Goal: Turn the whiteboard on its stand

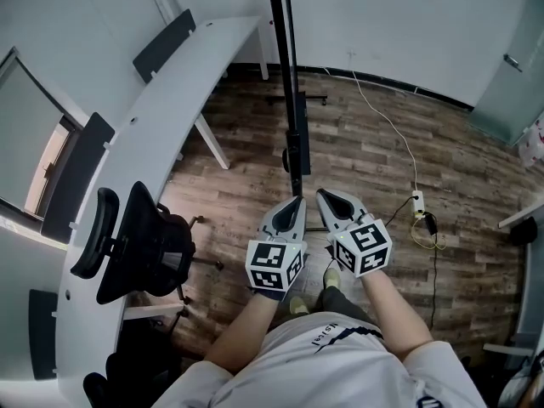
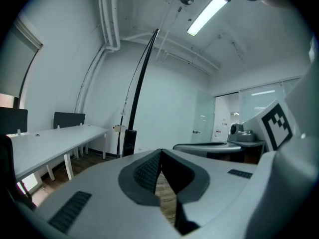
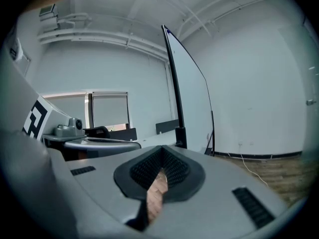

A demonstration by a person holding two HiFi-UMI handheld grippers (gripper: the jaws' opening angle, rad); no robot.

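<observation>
Wood floor (image 1: 382,185) under left gripper (image 1: 297,201) and right gripper (image 1: 322,195), jaws together, empty, near whiteboard (image 1: 296,143).

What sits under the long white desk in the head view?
Only a slanted white leg and wood floor show under the white desk. A black office chair stands at its edge; the desktop covers everything else beneath.

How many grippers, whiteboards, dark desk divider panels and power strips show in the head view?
Grippers: 2, the left gripper and the right gripper
Whiteboard: 1, seen edge-on
Dark divider panels: 3
Power strip: 1
Total: 7
</observation>
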